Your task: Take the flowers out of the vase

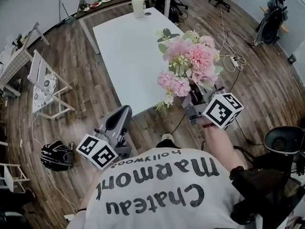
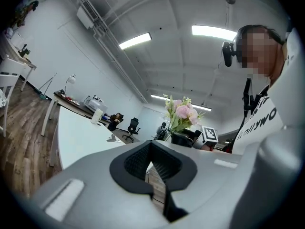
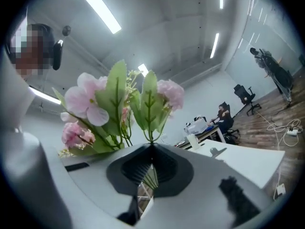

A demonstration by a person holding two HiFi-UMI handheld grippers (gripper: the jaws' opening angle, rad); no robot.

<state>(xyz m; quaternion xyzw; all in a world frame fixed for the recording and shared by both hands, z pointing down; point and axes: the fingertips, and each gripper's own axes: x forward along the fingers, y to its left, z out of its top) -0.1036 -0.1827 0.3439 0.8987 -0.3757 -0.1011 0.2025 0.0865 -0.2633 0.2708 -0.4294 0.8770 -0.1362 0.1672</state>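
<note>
A bunch of pink flowers with green leaves (image 1: 190, 61) stands up from my right gripper (image 1: 195, 97), held off the near right corner of the white table (image 1: 128, 51). In the right gripper view the green stems (image 3: 150, 171) run down between the shut jaws of that gripper (image 3: 151, 149), with the blooms (image 3: 90, 99) above them. My left gripper (image 1: 125, 109) is lower left, off the table's near edge, shut and empty. The left gripper view shows its jaws (image 2: 151, 151) closed with the flowers (image 2: 183, 113) beyond. A white vessel (image 1: 138, 6) stands at the table's far end.
A white folding chair (image 1: 45, 89) stands left of the table and a black bag (image 1: 57, 155) lies on the wood floor. Cables and a power strip (image 1: 233, 61) lie to the right. A black round stool (image 1: 284, 140) is near my right side. A cluttered desk (image 1: 102, 3) stands behind.
</note>
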